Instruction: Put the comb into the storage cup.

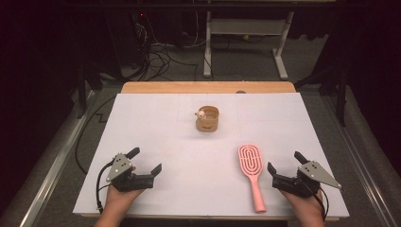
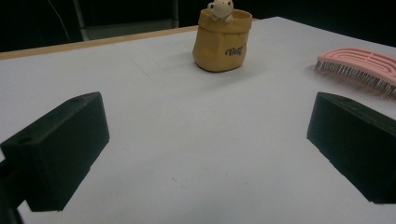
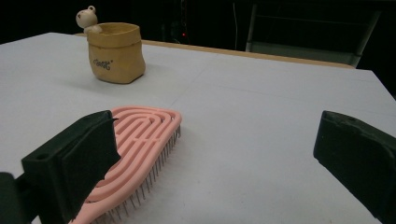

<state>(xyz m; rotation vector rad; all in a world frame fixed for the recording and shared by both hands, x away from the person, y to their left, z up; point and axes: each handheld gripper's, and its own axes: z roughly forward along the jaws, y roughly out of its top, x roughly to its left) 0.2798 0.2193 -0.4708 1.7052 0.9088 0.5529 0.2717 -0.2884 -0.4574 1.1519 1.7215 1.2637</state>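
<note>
both hand-held grippers, left (image 1: 146,161) and right (image 1: 284,162), rest wide open and empty at the frame's bottom, so nothing is started: the pink hairbrush (image 1: 252,174) lies untouched lower right of centre, just beside the right one.

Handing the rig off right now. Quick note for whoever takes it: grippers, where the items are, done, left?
Left gripper: open, holding nothing, near table edge.
Right gripper: open, holding nothing, just right of the pink hairbrush.
The hairbrush lies bristles down on the white table, handle toward the person.
The tan pot with a small bear figure on its rim stands upright mid-table, apart from the brush.
Done: nothing visibly handled.
Left: likely grasp the hairbrush; the right gripper is closest.
</note>
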